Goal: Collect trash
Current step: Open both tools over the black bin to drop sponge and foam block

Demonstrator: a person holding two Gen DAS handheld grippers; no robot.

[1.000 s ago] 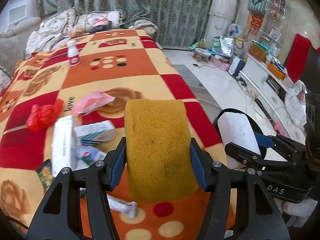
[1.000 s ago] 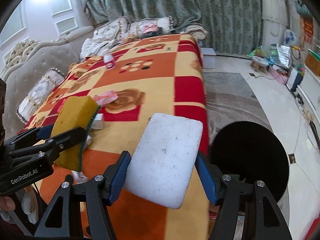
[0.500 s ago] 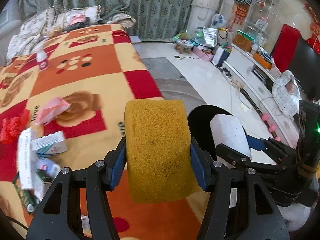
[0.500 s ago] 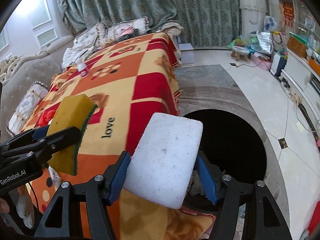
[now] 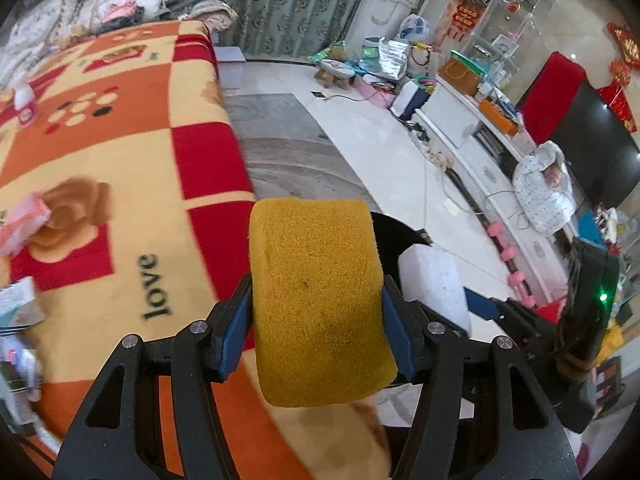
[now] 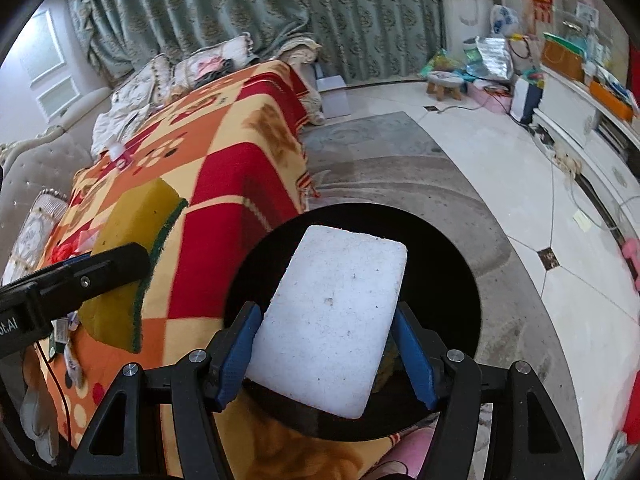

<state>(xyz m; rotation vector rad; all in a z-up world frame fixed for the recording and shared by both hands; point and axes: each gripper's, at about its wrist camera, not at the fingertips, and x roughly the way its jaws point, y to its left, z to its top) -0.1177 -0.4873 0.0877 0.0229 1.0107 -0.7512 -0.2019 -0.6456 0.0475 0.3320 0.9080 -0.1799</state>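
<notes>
While the right gripper (image 6: 326,346) clamps the white sponge (image 6: 328,324) over the black bin (image 6: 448,264), the left gripper (image 5: 316,320) clamps the yellow sponge (image 5: 316,300) over the blanket's (image 5: 120,184) edge; released now, it would likely miss the bin.

bright daylight, fisheye-bent dark edges, motion blur on the blanket (image 5: 120,184).

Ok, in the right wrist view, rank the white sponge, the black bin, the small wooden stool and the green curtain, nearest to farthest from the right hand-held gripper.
1. White sponge: clamped between the pads of the right hand-held gripper.
2. Black bin: just beyond and below the sponge.
3. Small wooden stool: across the floor, upper right.
4. Green curtain: along the back wall.
</notes>
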